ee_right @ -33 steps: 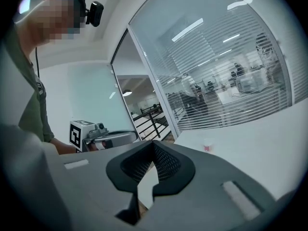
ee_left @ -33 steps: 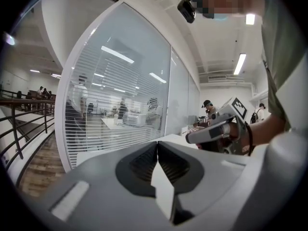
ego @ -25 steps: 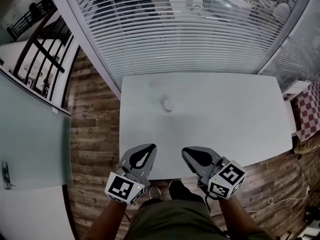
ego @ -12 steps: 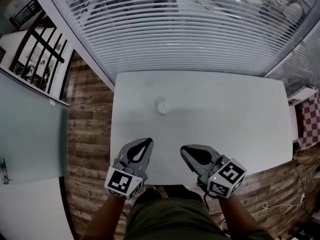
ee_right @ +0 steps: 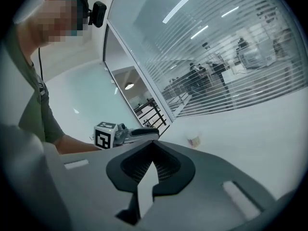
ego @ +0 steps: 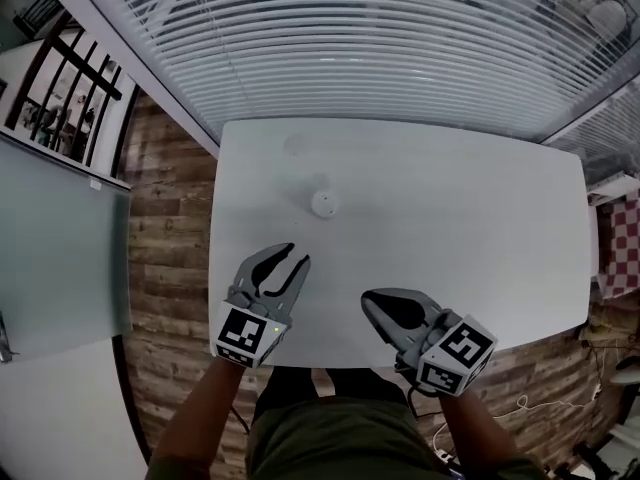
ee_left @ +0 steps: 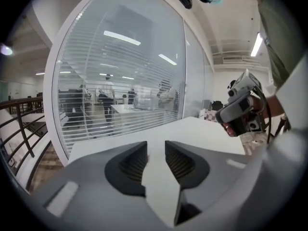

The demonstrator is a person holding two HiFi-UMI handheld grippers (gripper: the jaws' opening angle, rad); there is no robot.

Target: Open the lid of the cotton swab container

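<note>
The head view alone lays out the whole scene: a small round white container [ego: 323, 204] stands on the white table [ego: 470, 218], ahead of the left gripper [ego: 296, 256] and a little to its right, apart from it, and farther ahead and to the left of the right gripper [ego: 369, 301]. The right gripper view picks the container up from the side as a small tub with coloured contents (too small to read further), beyond and to the right of its own jaws. That view also shows those jaws pressed together with nothing in them. The left gripper view shows its jaws parted, having just been opening, with only bare table in the gap; it also catches the right gripper off to its right. Both bare forearms come in from below in the head view, each gripper pointing forward and slightly down over the table's near edge, the left one reaching farther in.
</note>
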